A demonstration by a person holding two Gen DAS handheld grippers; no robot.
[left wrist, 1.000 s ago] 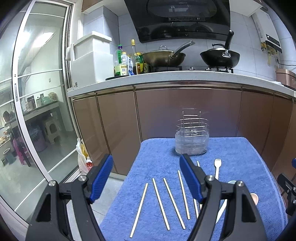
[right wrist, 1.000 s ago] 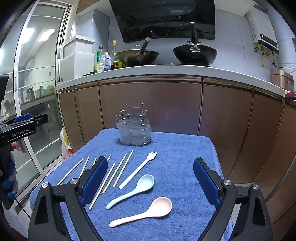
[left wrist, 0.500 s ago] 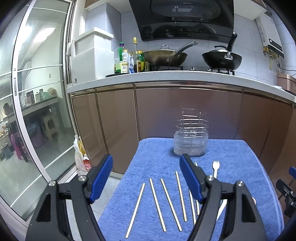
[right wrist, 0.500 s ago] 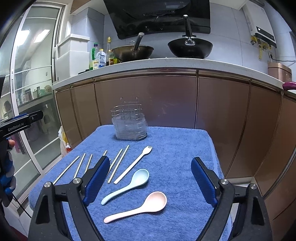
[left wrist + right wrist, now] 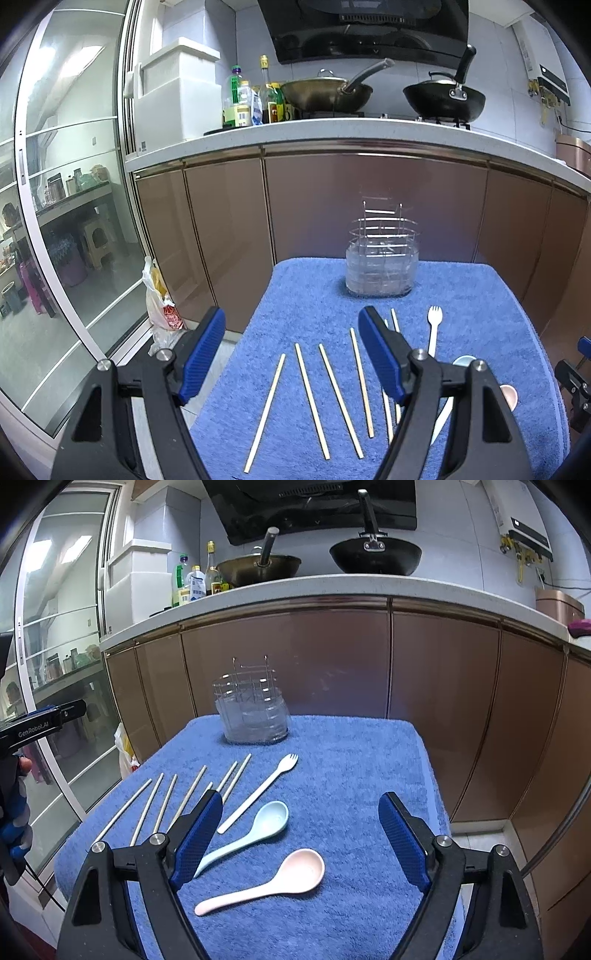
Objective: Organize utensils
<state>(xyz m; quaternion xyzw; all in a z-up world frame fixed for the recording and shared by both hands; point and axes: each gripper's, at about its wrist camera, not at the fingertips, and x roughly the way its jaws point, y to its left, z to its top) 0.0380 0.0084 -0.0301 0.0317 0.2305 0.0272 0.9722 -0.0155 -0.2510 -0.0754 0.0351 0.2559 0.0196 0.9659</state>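
Between closing right gripper [image 5: 301, 836] fingers: pink spoon [image 5: 271, 880], untouched; left gripper [image 5: 291, 350] fingers spread.

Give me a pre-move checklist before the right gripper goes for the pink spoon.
1. Right gripper empty, jaws closing slightly but wide: ok.
2. Pink plastic spoon lying free on the blue towel, between the jaws' line: ok.
3. Light blue plastic spoon apart from it: ok.
4. Clear utensil holder with wire rack upright, empty: ok.
5. Left gripper open, empty, over the wooden chopsticks: ok.
6. Pad height above spoon: cannot tell.
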